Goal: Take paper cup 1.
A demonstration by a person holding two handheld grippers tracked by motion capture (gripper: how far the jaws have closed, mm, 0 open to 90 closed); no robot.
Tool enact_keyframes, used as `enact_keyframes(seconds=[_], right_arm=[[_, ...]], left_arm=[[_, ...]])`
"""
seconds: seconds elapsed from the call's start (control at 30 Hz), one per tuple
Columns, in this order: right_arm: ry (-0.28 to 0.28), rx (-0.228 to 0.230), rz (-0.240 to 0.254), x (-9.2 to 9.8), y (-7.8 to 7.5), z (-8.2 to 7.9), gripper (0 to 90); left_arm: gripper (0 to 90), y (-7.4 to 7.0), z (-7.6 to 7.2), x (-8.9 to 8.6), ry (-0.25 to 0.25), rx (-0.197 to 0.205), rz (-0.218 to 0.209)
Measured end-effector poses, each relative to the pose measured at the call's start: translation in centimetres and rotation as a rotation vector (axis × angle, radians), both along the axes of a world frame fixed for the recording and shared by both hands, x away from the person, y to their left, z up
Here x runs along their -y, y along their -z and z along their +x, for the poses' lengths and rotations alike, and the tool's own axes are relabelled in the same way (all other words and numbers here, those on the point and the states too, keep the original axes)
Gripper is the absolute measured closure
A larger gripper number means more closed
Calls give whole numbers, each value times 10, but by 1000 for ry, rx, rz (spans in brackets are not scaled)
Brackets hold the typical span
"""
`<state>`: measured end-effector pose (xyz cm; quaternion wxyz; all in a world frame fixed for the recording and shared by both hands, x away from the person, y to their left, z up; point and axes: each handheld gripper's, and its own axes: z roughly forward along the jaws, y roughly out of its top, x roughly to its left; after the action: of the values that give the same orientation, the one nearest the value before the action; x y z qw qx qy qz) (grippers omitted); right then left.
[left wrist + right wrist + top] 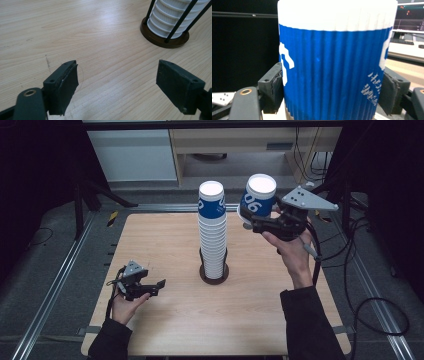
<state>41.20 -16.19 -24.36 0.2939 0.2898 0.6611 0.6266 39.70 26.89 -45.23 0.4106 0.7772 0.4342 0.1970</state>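
A tall stack of white ribbed paper cups (pixel 213 240), topped by a blue cup (pixel 212 202), stands in a dark round holder (pixel 214 275) at the table's middle. My right gripper (pixel 252 220) is raised to the right of the stack's top and is shut on a single blue-and-white cup (pixel 258 197). In the right gripper view this cup (pixel 332 67) sits between the pads (pixel 274 87), which press on both its sides. My left gripper (pixel 159 287) rests low over the table's near left, open, with nothing between its jaws. In the left gripper view the holder (pixel 162 41) lies ahead to the right.
The wooden table (pixel 170 330) has metal rails along both sides. Cables trail over the floor at the right (pixel 365 285). A white cabinet (pixel 132 150) and a shelf stand beyond the far edge.
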Motion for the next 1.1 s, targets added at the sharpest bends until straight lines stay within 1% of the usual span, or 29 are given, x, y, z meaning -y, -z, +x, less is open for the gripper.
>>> enact_keyframes(seconds=[0.03,0.1,0.13,0.33,0.5,0.7,0.73,0.8,0.97,1.1], right_arm=[[1,-12,-6,3,8,-1,217],[-4,-25,-11,7,17,-3,216],[-4,-25,-11,7,17,-3,216],[-5,-59,-24,13,43,-5,216],[-12,-81,-34,17,58,-8,215],[-29,-107,-78,22,78,-13,215],[-29,-109,-81,23,80,-14,215],[-43,-129,-83,25,87,-15,215],[-62,-155,-112,28,100,-18,215],[-81,-162,-139,26,110,-21,214]], left_arm=[[173,0,0,0,0,1,-2],[175,-1,-1,0,2,3,-8],[176,-1,-1,0,2,3,-8],[178,-1,-1,3,13,2,-2],[180,0,-1,5,24,-2,-1],[183,0,-2,6,33,-5,0],[184,0,-2,6,35,-4,-2],[186,-1,-2,7,39,-5,-5],[186,-5,-4,9,61,-3,-4],[186,-7,-5,11,81,-3,-7]])
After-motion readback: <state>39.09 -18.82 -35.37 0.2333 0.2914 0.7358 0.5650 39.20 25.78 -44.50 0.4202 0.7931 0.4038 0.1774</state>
